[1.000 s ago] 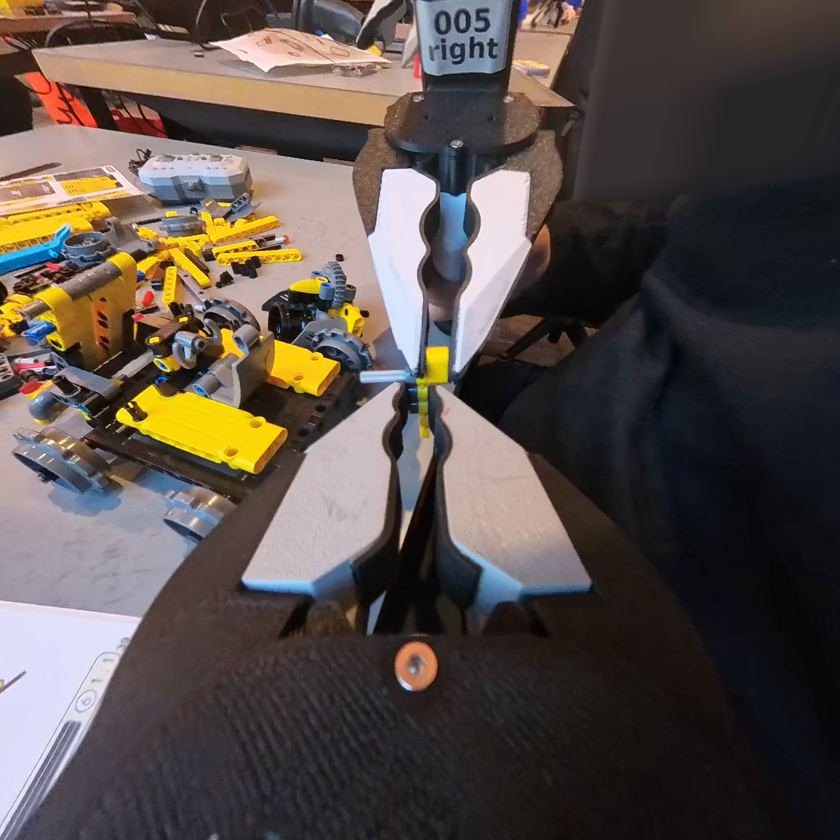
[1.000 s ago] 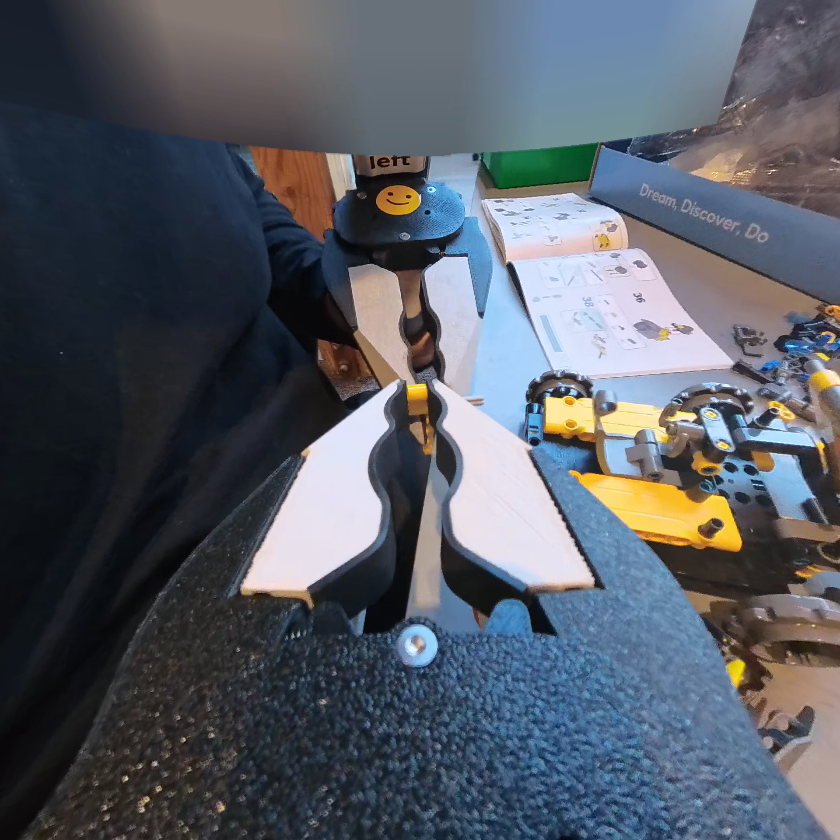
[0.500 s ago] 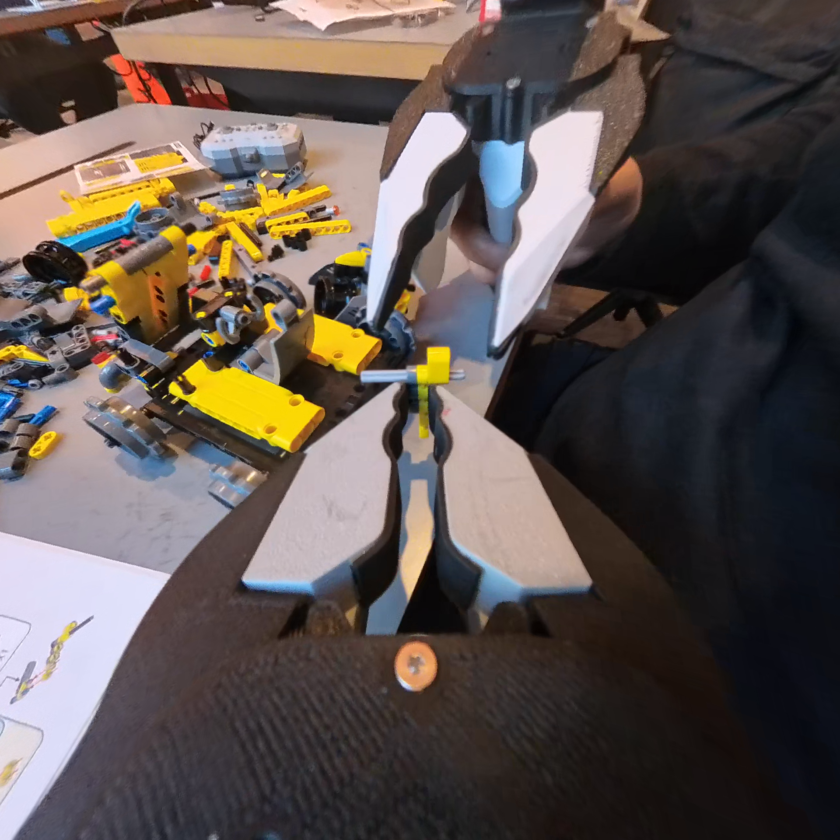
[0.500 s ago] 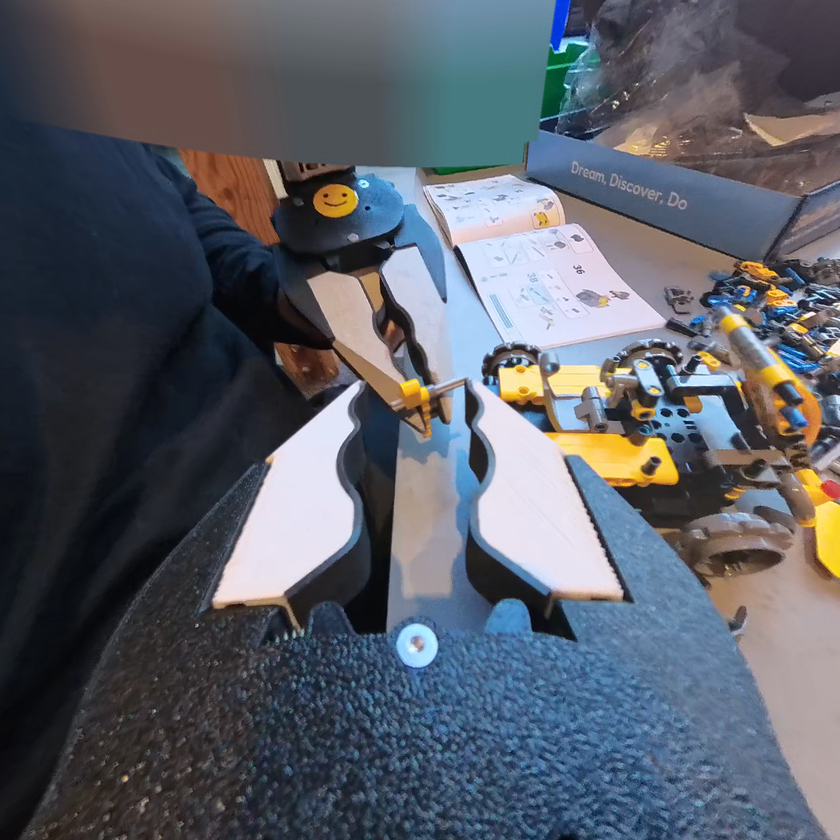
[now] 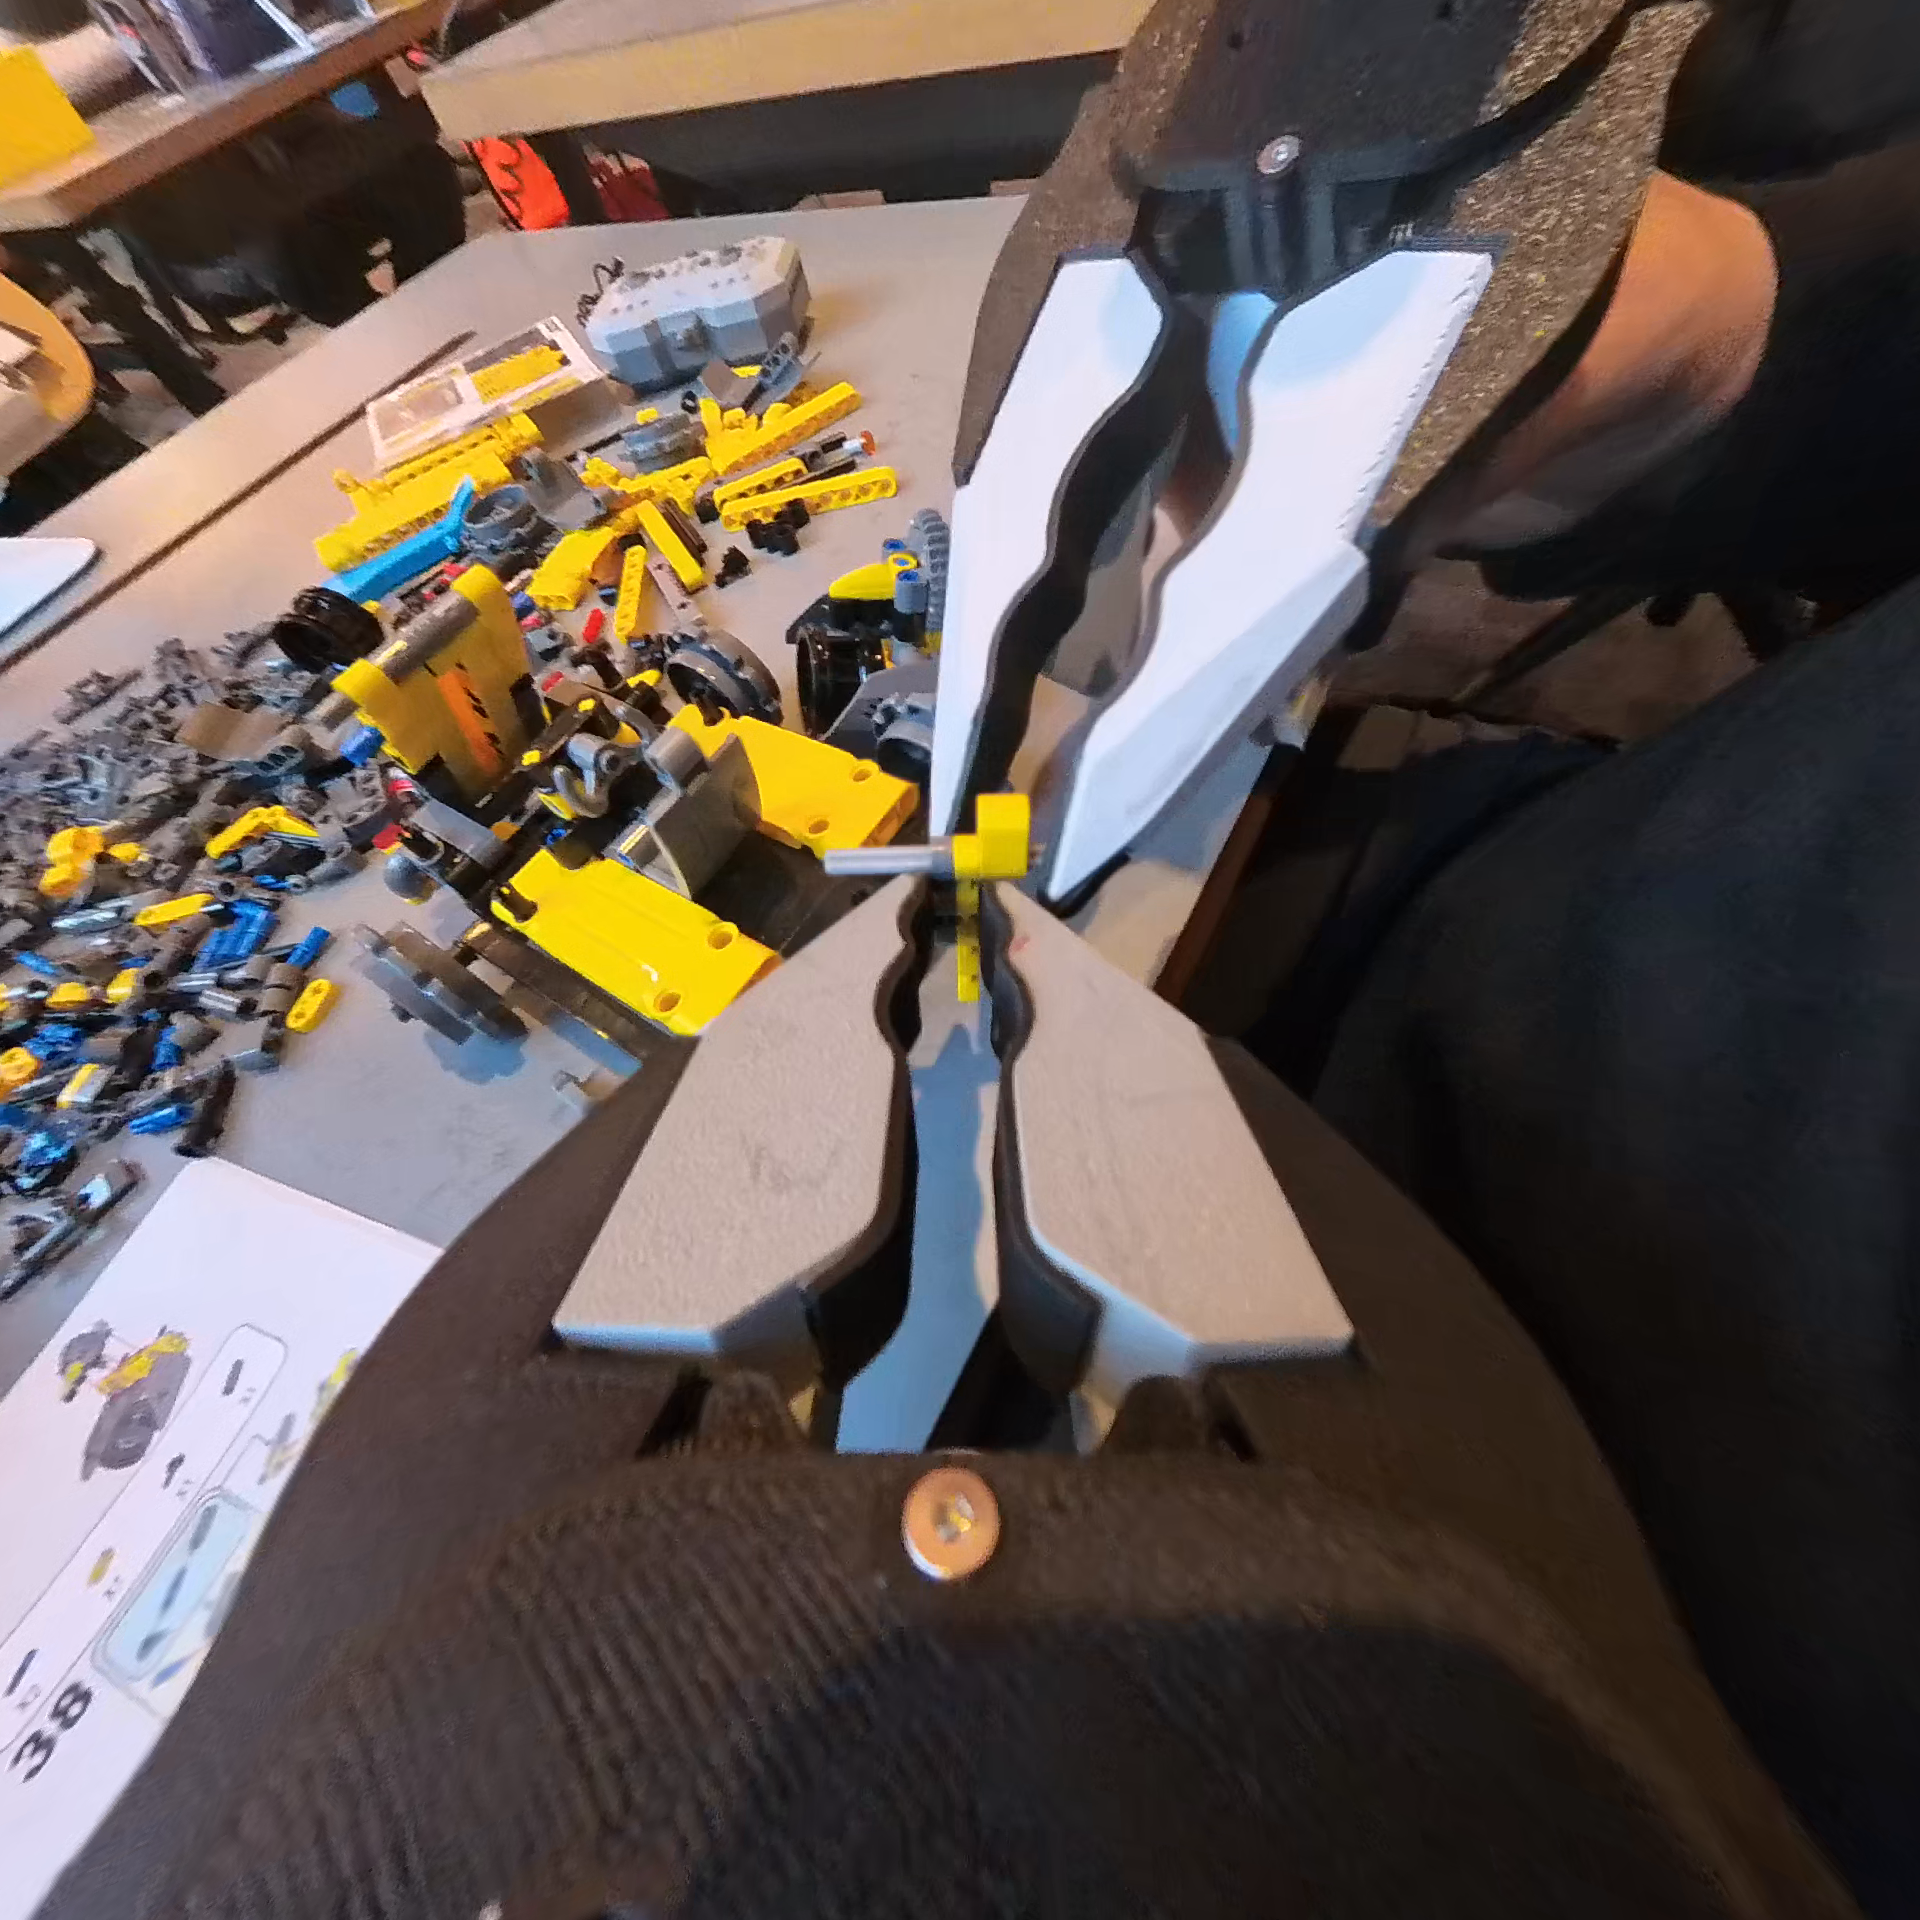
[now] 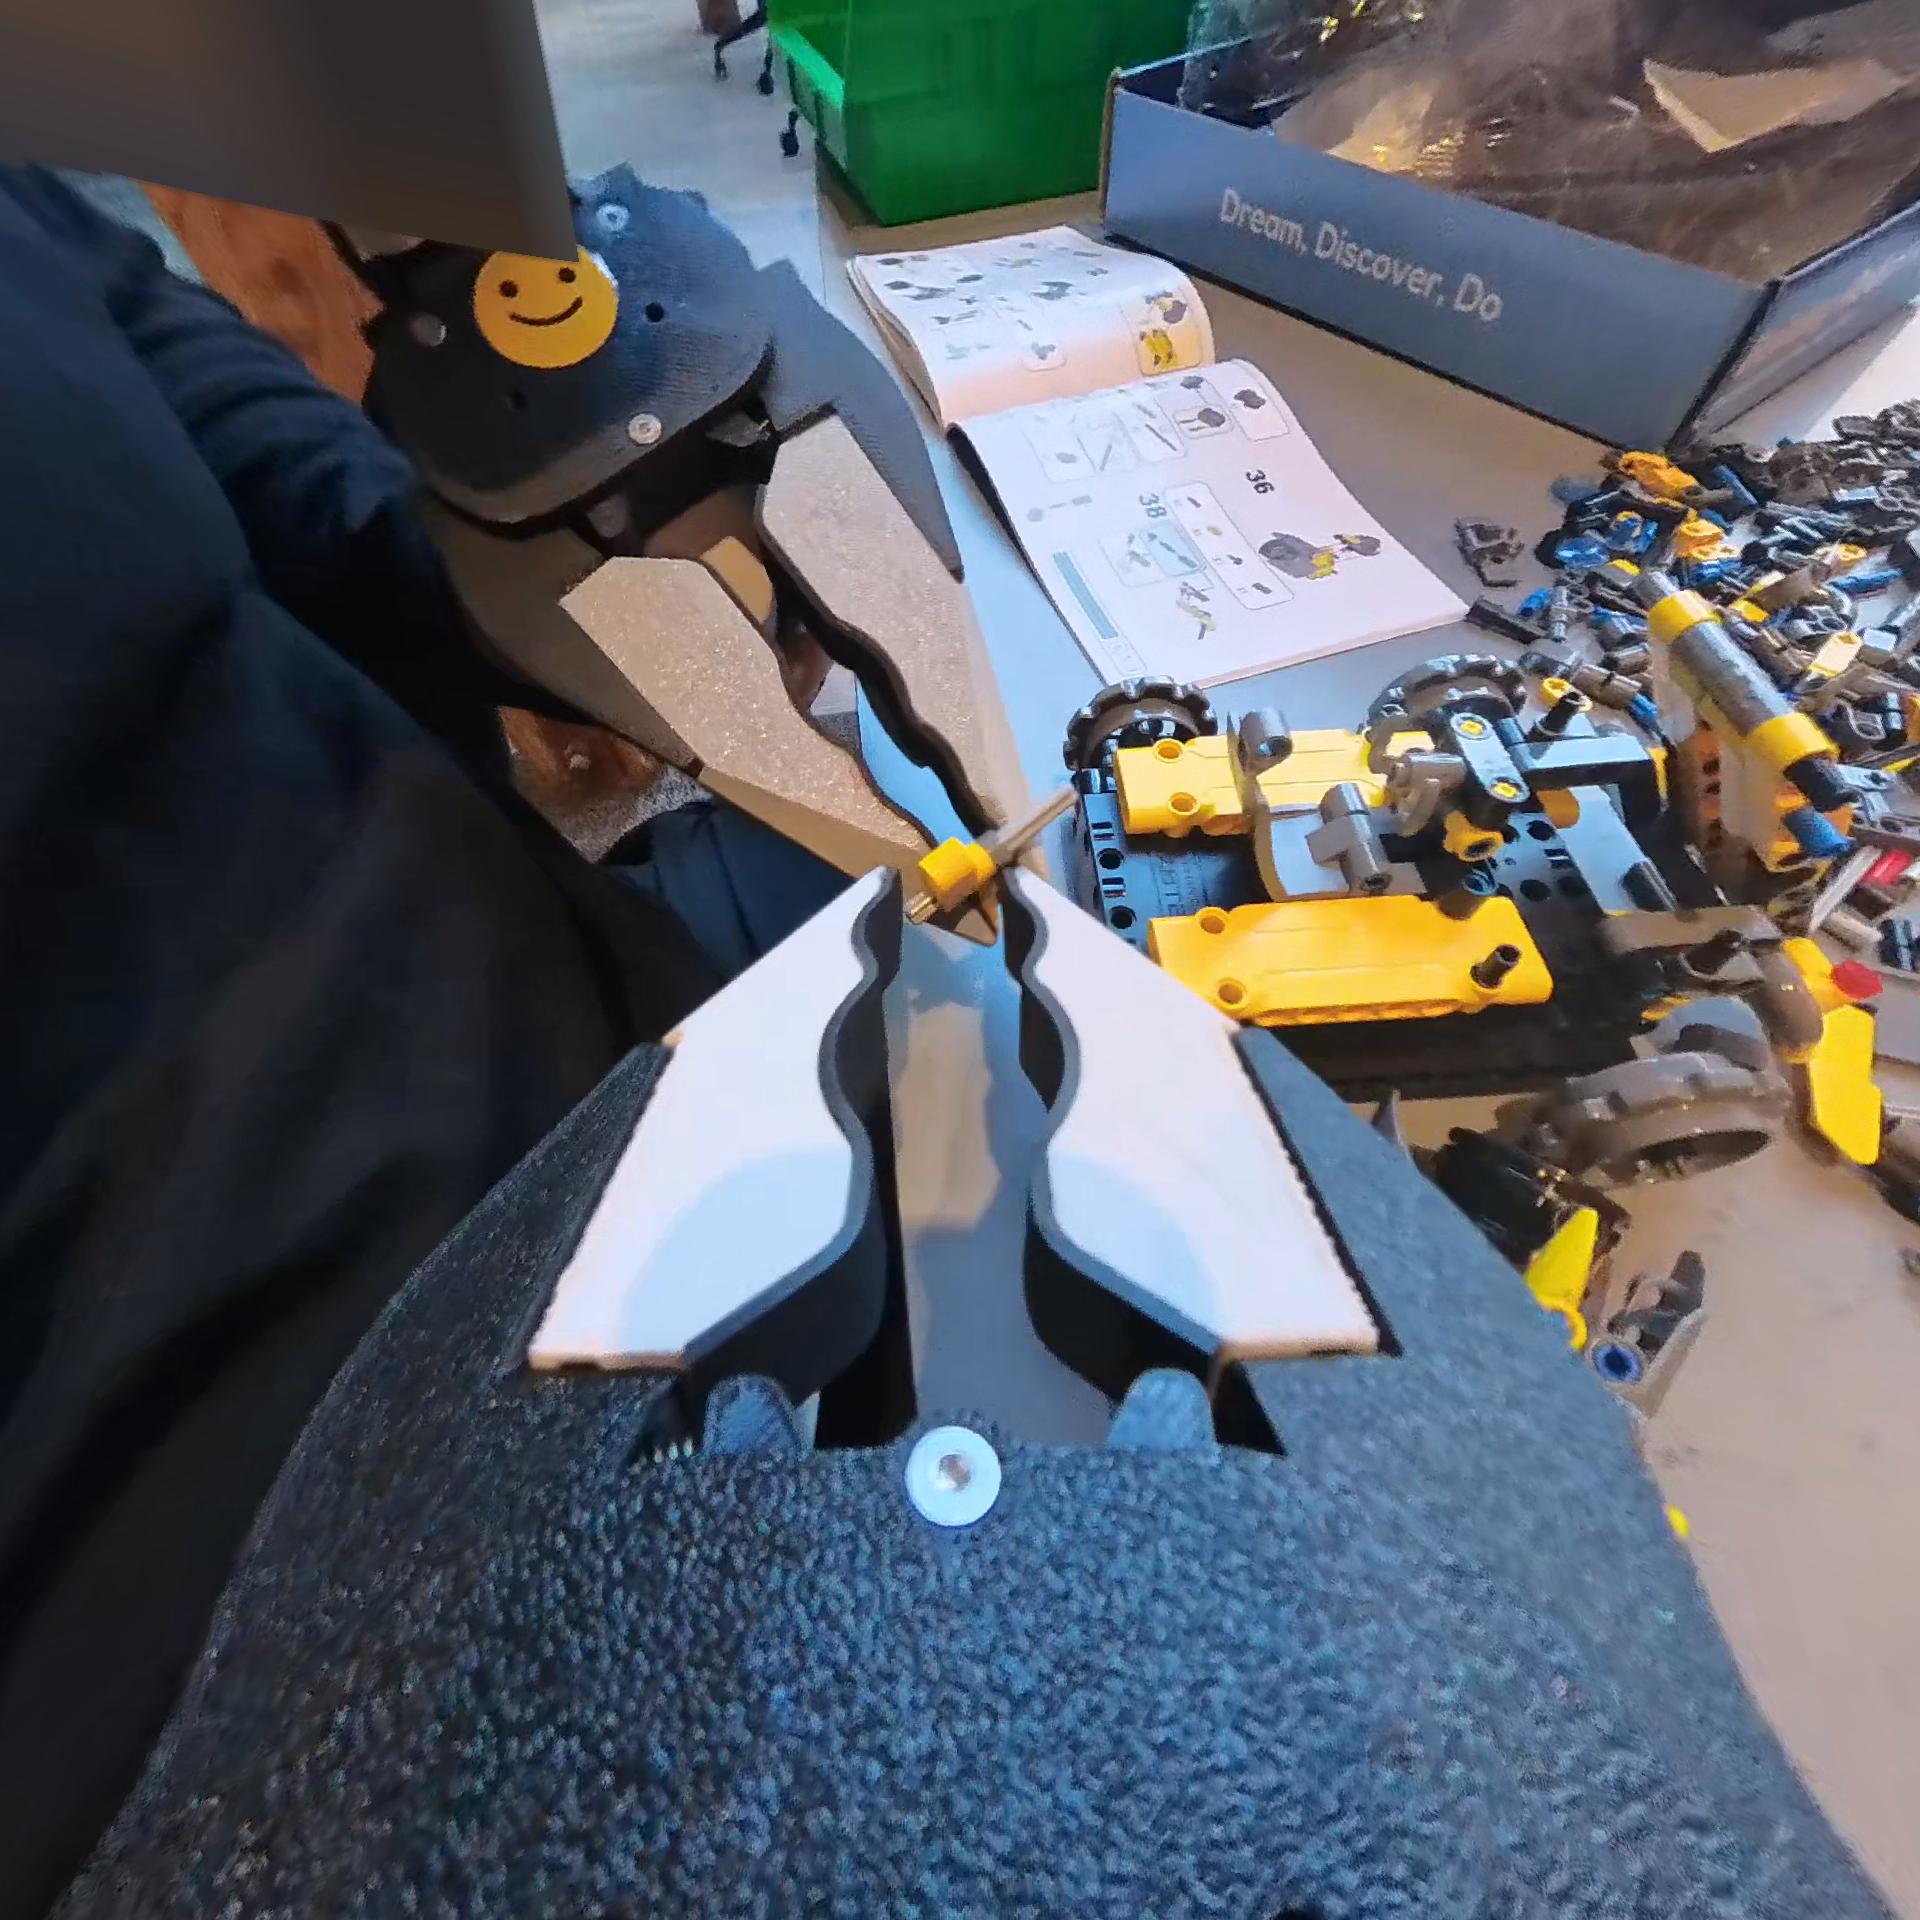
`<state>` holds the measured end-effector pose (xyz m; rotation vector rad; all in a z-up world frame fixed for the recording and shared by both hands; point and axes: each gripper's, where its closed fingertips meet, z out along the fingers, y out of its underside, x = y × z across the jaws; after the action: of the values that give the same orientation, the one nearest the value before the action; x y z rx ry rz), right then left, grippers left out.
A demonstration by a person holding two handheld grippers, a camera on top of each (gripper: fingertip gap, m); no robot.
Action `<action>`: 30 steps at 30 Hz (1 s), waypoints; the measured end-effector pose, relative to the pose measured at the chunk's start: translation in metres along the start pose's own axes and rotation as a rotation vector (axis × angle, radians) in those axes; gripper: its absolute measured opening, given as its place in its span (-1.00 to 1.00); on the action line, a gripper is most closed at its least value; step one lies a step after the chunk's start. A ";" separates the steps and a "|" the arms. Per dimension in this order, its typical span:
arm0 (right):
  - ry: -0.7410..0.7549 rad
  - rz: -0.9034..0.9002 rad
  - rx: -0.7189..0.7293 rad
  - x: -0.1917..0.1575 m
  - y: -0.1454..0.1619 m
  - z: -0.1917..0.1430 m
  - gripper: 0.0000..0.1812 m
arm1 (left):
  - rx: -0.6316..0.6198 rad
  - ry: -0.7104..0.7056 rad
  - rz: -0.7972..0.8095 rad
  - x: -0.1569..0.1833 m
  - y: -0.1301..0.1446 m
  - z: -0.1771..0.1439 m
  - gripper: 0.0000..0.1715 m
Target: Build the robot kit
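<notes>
- Clamped shut in the left gripper: a small yellow piece with a thin grey axle through it, held up off the worktop, the axle sticking out sideways just past the tips.
- Facing it tip to tip, the right gripper, jaws a little apart, one on each side of the yellow piece; contact with it impossible to tell.
- Just beyond both tips, towards the worktop: a half-built yellow and black model with grey toothed wheels, standing close by.
- Farther out past the model: a scatter of loose parts in yellow, blue, grey and black, and a grey block at the far end.
- Beside the left gripper's body: an open booklet lying flat.
- Well beyond the booklet: a dark box and a green bin.
- On the other side of both grippers, off the worktop edge: dark clothing of the person holding them.
</notes>
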<state>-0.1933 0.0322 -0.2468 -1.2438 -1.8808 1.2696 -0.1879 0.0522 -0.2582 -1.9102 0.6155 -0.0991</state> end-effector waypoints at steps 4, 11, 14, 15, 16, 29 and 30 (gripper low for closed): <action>-0.003 0.049 0.011 -0.003 0.000 -0.003 -0.86 | 0.005 -0.026 0.024 0.001 -0.002 -0.003 -0.94; -0.101 0.246 0.129 -0.010 -0.008 -0.014 -0.92 | 0.006 0.015 0.018 0.011 -0.003 -0.006 -0.84; -0.155 0.362 0.181 -0.012 -0.011 -0.016 -0.91 | 0.012 0.012 0.006 0.013 -0.005 -0.006 -0.89; -0.178 0.398 0.194 -0.014 -0.012 -0.017 -0.91 | 0.022 0.017 0.002 0.013 -0.007 -0.007 -0.90; -0.190 0.433 0.206 -0.014 -0.012 -0.018 -0.91 | 0.029 0.026 -0.014 0.013 -0.008 -0.008 -0.90; 0.008 0.314 0.115 -0.008 0.005 -0.025 -0.76 | 0.010 0.186 -0.389 0.020 -0.001 -0.002 -0.92; 0.024 0.299 0.099 -0.008 0.007 -0.024 -0.80 | 0.020 0.200 -0.416 0.021 -0.002 -0.001 -0.92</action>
<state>-0.1680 0.0353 -0.2429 -1.5203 -1.6361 1.4737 -0.1694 0.0420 -0.2601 -1.9986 0.3360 -0.5647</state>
